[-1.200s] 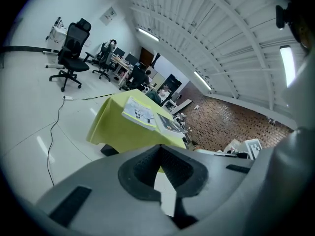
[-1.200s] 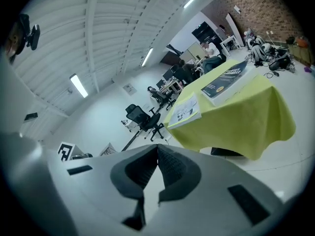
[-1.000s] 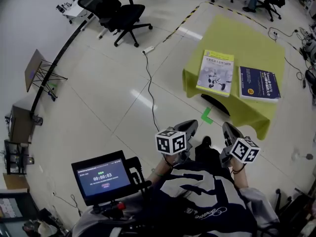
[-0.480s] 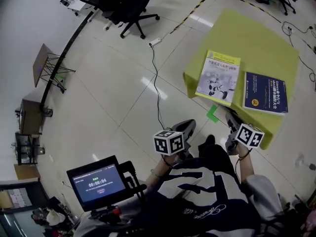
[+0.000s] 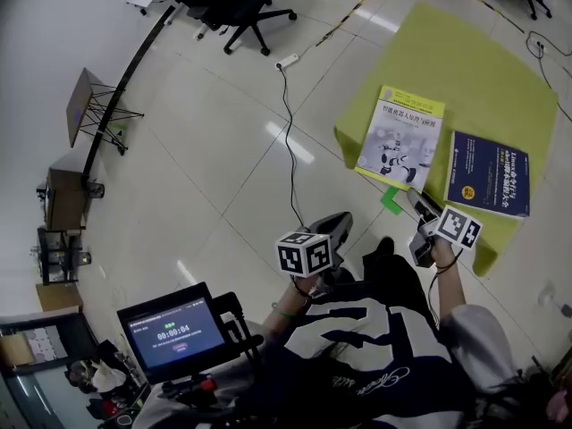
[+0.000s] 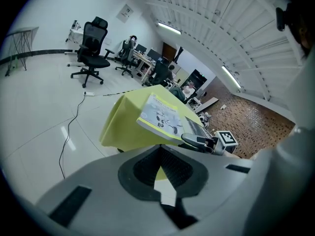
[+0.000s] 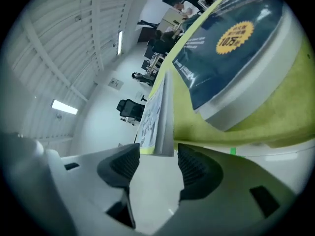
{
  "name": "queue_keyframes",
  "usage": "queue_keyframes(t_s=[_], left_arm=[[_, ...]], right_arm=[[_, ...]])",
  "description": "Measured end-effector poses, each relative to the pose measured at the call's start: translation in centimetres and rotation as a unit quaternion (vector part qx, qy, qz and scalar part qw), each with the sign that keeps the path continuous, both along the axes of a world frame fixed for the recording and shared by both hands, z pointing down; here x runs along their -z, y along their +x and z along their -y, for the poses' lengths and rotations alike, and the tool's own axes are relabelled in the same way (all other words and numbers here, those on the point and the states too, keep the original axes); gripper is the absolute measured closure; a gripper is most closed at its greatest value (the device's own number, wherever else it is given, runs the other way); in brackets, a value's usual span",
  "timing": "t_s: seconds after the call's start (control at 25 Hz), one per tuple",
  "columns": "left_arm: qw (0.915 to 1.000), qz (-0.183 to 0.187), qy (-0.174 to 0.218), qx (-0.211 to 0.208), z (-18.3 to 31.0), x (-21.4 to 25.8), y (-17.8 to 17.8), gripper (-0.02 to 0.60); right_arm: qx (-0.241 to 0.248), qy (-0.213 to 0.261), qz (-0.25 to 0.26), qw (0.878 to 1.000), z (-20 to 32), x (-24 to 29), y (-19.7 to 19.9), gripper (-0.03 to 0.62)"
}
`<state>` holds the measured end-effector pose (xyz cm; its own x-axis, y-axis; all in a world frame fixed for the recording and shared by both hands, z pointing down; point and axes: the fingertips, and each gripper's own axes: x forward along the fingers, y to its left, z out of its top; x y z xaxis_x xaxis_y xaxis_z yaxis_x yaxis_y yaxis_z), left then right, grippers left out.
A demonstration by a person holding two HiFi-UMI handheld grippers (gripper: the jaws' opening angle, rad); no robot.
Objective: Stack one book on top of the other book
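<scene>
A white-and-yellow book (image 5: 399, 137) and a dark blue book (image 5: 490, 172) lie side by side, apart, on a table under a yellow-green cloth (image 5: 456, 70). My right gripper (image 5: 420, 202) is at the table's near edge. It is open, its jaws have just been opening, and nothing is pressed between them. In the right gripper view the white book's edge (image 7: 163, 112) stands just ahead of the gap of the right gripper (image 7: 157, 154), with the blue book (image 7: 231, 48) beyond. My left gripper (image 5: 335, 226) is shut and empty, short of the table. The white book (image 6: 165, 117) lies ahead of the left gripper (image 6: 160, 149).
A black cable (image 5: 290, 141) runs across the tiled floor from a power strip (image 5: 286, 61). Office chairs (image 5: 241, 7) stand at the far side. A green tape mark (image 5: 391, 199) lies by the table's foot. A small screen (image 5: 170, 329) sits low at the left.
Both grippers have moved forward towards the table, the right one farther, up to the near edge beside the white book. The books have not moved.
</scene>
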<state>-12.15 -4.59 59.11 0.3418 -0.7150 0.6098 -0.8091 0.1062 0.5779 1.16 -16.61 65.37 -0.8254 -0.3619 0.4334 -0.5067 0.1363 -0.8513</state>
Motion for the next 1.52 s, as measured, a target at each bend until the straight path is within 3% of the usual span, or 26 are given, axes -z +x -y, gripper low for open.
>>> queue_keyframes(t_s=[0.16,0.28,0.52,0.72,1.04,1.2,1.32,1.52], left_arm=[[1.0,0.003,0.0,0.005,0.8,0.3,0.0,0.578],[0.9998,0.008,0.006,0.018,1.6,0.7,-0.3,0.578],[0.9988,0.013,0.007,0.047,2.7,1.0,-2.2,0.578],[0.9988,0.014,0.002,0.047,3.3,1.1,-3.3,0.578],[0.9997,-0.015,-0.013,-0.014,4.0,-1.2,-2.1,0.561],[0.9975,-0.054,-0.019,-0.041,7.0,-2.6,-2.2,0.467],[0.9932,-0.074,-0.035,-0.082,9.0,-4.0,-2.2,0.402],[0.9811,-0.102,-0.061,-0.153,11.2,-6.0,-1.0,0.402]], right_arm=[[-0.021,-0.03,0.022,0.999,0.7,-0.3,-0.5,0.373],[-0.029,-0.04,0.031,0.998,0.6,-0.6,-0.4,0.48],[-0.025,-0.029,0.05,0.998,0.8,0.5,-0.5,0.514],[-0.01,-0.017,0.047,0.999,0.0,2.1,-0.2,0.522],[-0.004,-0.033,0.04,0.999,-6.6,2.0,2.4,0.523],[-0.004,-0.045,0.032,0.998,-7.7,1.8,3.0,0.523],[-0.007,-0.046,0.03,0.998,-7.7,1.8,3.0,0.523],[-0.024,-0.05,0.024,0.998,-8.2,2.0,2.8,0.524]])
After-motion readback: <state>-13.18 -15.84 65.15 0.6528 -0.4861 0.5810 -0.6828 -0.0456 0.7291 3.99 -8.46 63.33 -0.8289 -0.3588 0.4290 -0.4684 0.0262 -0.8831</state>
